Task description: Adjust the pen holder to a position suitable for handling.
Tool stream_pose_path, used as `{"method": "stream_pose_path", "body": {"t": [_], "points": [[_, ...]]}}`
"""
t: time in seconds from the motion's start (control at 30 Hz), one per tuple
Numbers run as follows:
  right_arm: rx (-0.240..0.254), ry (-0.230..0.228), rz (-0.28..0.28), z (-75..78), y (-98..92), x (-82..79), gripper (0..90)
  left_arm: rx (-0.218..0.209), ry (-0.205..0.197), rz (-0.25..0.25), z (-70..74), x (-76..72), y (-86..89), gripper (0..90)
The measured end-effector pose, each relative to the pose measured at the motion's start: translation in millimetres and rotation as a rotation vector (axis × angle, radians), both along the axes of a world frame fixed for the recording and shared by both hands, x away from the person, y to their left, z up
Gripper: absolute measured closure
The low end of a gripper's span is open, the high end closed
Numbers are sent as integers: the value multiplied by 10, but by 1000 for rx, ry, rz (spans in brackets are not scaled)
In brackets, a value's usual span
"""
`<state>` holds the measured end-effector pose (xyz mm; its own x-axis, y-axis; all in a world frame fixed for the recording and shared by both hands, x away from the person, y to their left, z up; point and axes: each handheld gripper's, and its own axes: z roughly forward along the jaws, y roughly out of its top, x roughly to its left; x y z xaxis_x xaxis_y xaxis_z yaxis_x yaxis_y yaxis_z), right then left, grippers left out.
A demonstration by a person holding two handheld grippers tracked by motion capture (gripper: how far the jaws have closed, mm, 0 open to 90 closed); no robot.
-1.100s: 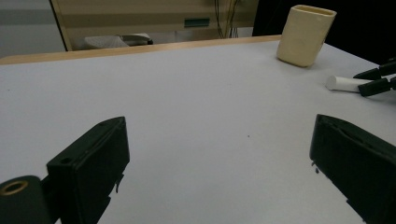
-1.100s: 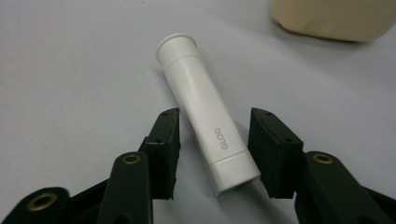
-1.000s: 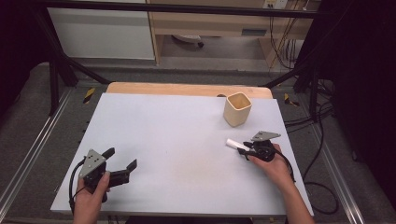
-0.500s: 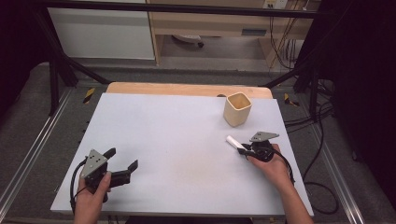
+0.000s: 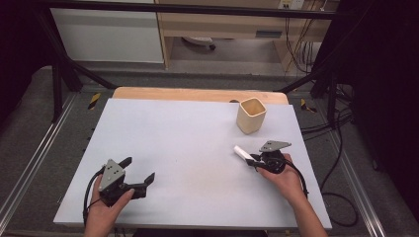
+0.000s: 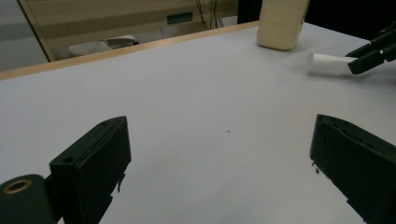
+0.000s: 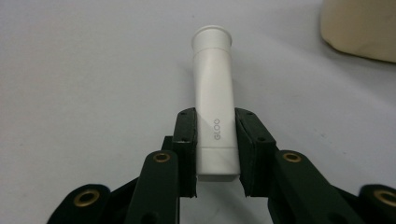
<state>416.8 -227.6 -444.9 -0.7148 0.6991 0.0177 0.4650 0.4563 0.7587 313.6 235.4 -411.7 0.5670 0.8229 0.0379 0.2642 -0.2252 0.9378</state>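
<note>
- White plastic tube (image 7: 215,98), printed "GLOO" on its side, pinched at its flat crimped end between the two black pads of the right gripper (image 7: 215,154); flared cap end pointing away from the gripper.
- In the high view, same tube (image 5: 242,153) at the right half of the desk (image 5: 188,143), projecting from the right gripper (image 5: 253,159) toward the desk's middle, near the cup and apart from it.
- Whether resting on the surface or raised just above it: cannot be told.
- Right gripper jaws having just been closing, with the tube between them; pads now pressed against both of its sides.
- Beige, square-mouthed cup (image 5: 251,115) upright near the far right of the desk, beyond the tube; seen also as a pale corner (image 7: 359,28) in the right gripper view.
- Left gripper (image 5: 138,174) at the near left of the desk, held in the person's left hand (image 5: 106,210), well apart from tube and cup.
- Left gripper (image 6: 219,154) jaws spread wide, nothing but bare pale-grey desk surface between them.
- From the left gripper view, cup (image 6: 282,23) and tube (image 6: 329,64) far off at upper right, tube end gripped by dark jaws.
</note>
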Motion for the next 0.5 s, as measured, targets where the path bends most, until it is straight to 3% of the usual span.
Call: {"method": "stream_pose_path", "body": {"t": [0.23,0.37,0.5], "points": [[-3,2,58,58,216,-85,711,76,-11,-45,-37,-13,-209,53],[3,8,80,80,295,-113,711,95,-13,-69,-50,-19,-322,56],[-11,21,110,104,412,-137,711,85,-10,-85,-63,50,-434,69]]}}
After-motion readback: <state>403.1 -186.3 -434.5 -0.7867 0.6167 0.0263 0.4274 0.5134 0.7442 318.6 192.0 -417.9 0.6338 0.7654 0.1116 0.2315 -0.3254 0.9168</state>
